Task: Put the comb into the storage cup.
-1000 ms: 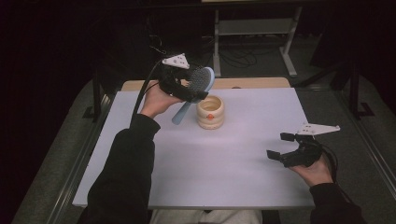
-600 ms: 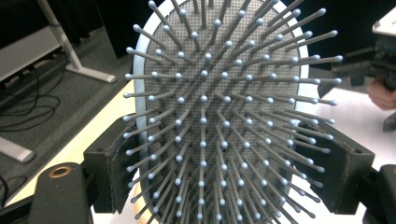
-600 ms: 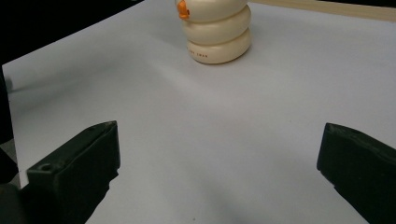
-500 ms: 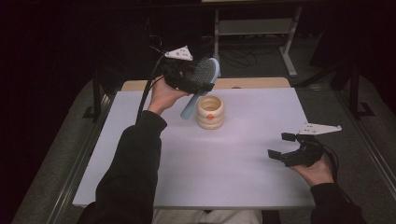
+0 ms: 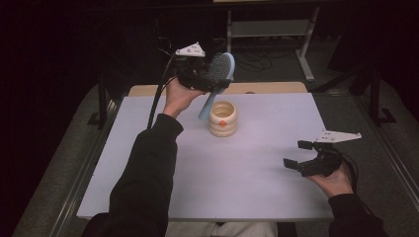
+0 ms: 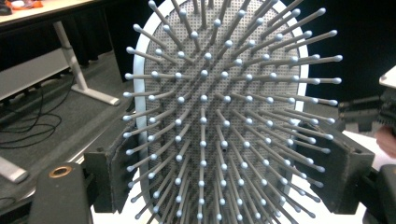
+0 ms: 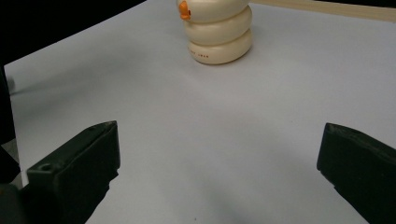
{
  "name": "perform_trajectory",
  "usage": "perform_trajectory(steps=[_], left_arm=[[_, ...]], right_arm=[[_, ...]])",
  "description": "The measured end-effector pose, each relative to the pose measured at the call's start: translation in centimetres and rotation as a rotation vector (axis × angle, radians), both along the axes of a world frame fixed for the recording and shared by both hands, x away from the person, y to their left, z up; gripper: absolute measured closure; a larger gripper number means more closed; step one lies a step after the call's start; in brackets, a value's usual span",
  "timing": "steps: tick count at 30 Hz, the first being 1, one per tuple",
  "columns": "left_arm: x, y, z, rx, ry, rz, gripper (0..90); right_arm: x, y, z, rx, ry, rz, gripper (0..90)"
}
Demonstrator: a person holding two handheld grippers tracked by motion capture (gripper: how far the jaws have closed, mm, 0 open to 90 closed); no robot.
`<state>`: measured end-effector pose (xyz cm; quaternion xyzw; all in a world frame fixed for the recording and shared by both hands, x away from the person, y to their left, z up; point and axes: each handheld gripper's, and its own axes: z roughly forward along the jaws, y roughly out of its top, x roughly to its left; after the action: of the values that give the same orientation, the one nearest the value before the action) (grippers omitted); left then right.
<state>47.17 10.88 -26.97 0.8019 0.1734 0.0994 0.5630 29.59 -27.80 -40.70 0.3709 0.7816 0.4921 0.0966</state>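
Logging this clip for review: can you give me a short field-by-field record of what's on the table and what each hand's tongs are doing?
surface: white table
left tongs: raised above the table's far side, shut on the hairbrush
hairbrush: blue, bristles facing the left camera, handle angled down beside the cup
cup: cream, ribbed, orange mark, upright on the table
right tongs: open, holding nothing, low near the table's right edge

The person wears 2 black long sleeves (image 5: pixel 143 177). Each black hand-held gripper, left (image 5: pixel 210 81) and right (image 5: pixel 302 155), carries a grey 3-cornered plate and trails a black cable.
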Motion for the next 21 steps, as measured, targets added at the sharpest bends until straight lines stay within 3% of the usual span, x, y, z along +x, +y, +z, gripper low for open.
perform_trajectory(steps=[18, 21], left_arm=[[1.3, -1.5, -0.3, -0.065, -0.045, 0.033, 19.9], [1.7, -1.5, -0.6, -0.099, -0.044, 0.034, 19.9]], right_arm=[[-0.1, -0.1, 0.0, 0.004, -0.001, 0.000, 0.0], [-0.2, -0.1, 0.0, 0.006, 0.001, 0.000, 0.0]])
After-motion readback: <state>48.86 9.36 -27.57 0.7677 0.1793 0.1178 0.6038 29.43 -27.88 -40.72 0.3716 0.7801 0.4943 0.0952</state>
